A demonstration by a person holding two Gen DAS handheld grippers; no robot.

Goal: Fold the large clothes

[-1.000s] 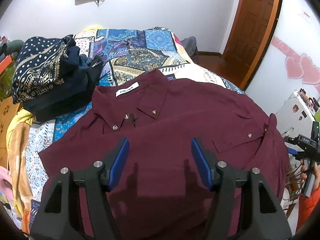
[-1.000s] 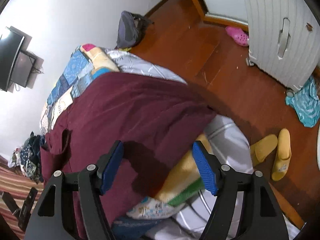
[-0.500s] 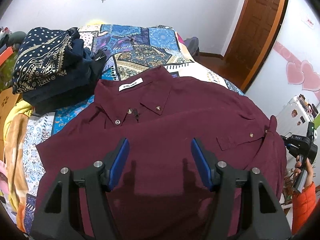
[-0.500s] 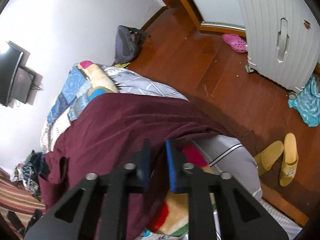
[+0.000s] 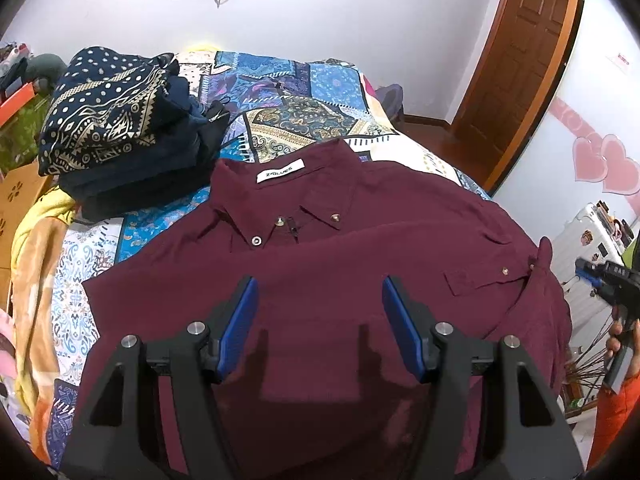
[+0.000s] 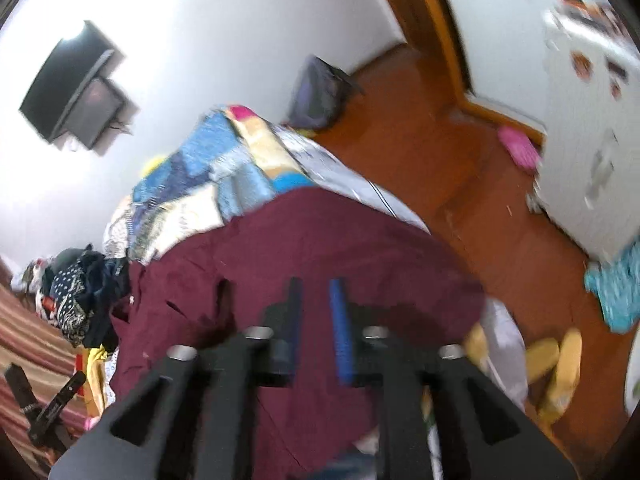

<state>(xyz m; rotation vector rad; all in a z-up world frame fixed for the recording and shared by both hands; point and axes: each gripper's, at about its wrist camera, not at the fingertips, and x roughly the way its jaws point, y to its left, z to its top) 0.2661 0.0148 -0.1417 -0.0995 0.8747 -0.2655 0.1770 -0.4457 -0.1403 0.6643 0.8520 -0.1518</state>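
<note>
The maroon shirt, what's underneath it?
The maroon shirt lies on a patchwork bedspread, visible beyond its collar. Whatever sits directly beneath the shirt is covered.

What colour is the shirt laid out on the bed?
Dark maroon shirt, with a white neck label; clearest in the left wrist view.

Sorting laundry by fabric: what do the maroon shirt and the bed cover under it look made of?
The maroon shirt looks like a thin matte woven fabric, perhaps cotton: soft creases, crisp buttoned collar, no sheen. The bed cover looks like printed cloth with a patchwork pattern; whether it is truly pieced can't be told.
</note>
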